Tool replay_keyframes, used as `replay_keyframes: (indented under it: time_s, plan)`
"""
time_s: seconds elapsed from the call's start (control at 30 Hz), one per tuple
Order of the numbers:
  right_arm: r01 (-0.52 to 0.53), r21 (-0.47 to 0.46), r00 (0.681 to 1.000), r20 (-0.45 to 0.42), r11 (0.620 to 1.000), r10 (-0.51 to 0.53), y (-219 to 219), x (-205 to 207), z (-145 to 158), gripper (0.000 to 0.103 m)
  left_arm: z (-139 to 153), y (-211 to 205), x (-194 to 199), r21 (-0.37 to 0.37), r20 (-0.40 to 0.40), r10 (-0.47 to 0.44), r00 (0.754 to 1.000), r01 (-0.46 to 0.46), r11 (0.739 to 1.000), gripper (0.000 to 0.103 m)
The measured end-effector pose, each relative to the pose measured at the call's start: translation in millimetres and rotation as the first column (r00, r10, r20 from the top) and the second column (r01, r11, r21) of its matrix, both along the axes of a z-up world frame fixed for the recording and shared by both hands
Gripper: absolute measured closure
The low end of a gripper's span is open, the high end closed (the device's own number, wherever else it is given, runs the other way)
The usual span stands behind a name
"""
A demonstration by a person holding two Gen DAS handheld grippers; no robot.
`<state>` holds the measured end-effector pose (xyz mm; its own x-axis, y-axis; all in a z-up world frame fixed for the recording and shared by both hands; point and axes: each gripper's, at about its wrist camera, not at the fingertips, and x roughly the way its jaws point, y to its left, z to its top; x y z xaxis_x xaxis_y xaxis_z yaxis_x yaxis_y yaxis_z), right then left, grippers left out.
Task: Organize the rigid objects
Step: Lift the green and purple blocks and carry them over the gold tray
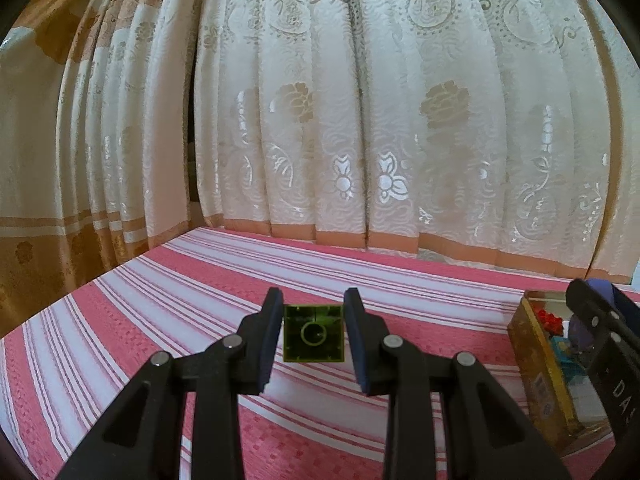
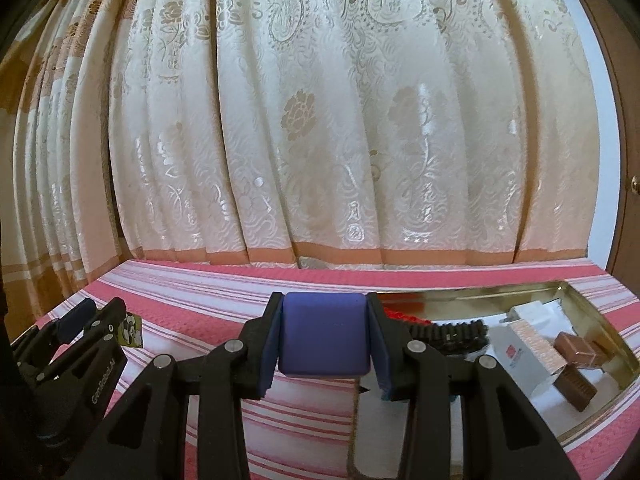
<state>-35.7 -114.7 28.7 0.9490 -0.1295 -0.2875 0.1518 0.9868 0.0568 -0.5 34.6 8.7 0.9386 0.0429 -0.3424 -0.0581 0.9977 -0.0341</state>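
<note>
Two black tools show in these pictures, one for each hand. The right tool [image 2: 324,340] pinches a purple block [image 2: 323,334] between its blue pads [image 2: 269,354]. The block is smooth, with round corners, and both pads press flat on its sides. It hangs above the near left end of a shiny gold tin tray [image 2: 600,330].

The left tool [image 1: 314,334] is spread a little way. A green see-through brick [image 1: 314,333] sits between its fingers [image 1: 270,340]. The left finger looks like it touches the brick. A thin gap shows on the right side. The brick is square with a ring in its middle, and it lies on the desk.

A bumpy cloth [image 1: 160,300] with pink and white stripes covers the desk. The tray lies on the right side of it. Inside are brown blocks [image 2: 576,350], a white box [image 2: 528,344], a black toothed strip [image 2: 452,330] and something red [image 2: 400,314]. The right tool hides part of the tray, so the red thing is hard to make out.

In the right view, a small yellow-green piece [image 2: 134,330] shows by the left tool; it is likely the same brick.

A cream curtain [image 1: 360,120] with shiny flowers hangs behind the desk.
</note>
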Motion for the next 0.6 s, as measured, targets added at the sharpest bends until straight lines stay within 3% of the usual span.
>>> replay_keyframes:
  time_s: [0.3,0.6]
  plan:
    - [0.01,-0.053,0.999,0.049,0.999,-0.007,-4,-16,5,0.061,7,-15,-12,-0.013,0.029,-0.042,0.999,0.042,0.999,0.073]
    - [0.004,-0.028,0.997,0.078,1.0,-0.002,-18,-28,10,0.06,14,-32,-21,-0.019,0.044,-0.07,0.997,0.071,0.997,0.073]
